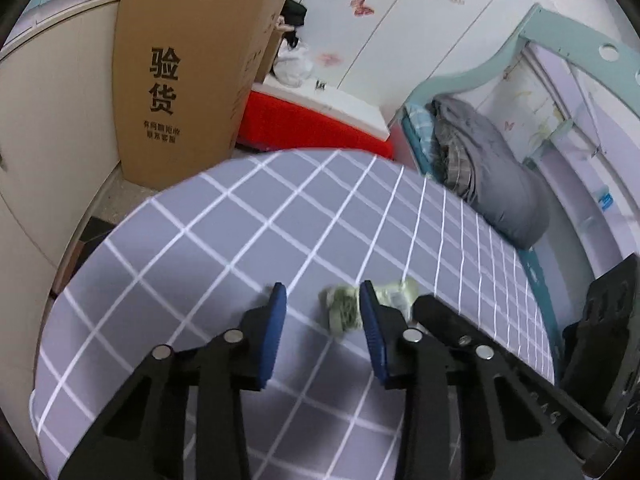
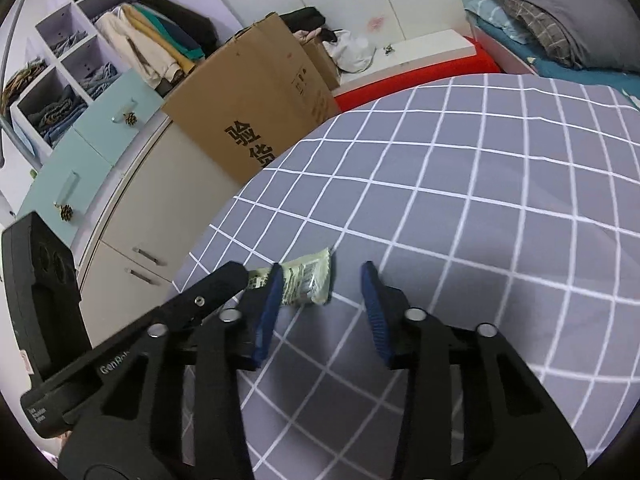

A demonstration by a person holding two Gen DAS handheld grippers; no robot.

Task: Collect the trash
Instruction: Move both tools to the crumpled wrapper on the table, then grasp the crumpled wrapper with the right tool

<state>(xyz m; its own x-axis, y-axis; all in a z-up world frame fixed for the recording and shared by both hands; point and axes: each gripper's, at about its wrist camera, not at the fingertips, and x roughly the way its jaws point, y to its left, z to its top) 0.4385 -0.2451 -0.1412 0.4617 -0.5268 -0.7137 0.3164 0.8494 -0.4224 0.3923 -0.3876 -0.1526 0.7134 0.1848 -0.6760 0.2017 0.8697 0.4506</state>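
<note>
Over the checked bedsheet (image 1: 200, 240), left gripper (image 1: 322, 300) and right gripper (image 2: 320, 280) both part-open, empty, flanking a green wrapper (image 1: 340, 310).

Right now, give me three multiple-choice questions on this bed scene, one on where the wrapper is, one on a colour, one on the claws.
1. Where does the green wrapper lie?
A. on the checked bedsheet
B. inside the cardboard box
C. on the floor

2. What colour are the claw pads?
A. red
B. blue
C. white

3. How is the right claw?
A. shut on the wrapper
B. shut and empty
C. open, gripping nothing

A: the wrapper rests on the grey checked sheet.
B: the pads on both fingers are blue.
C: bare sheet shows between its fingers, and the wrapper lies at its left finger, unclamped.
</note>
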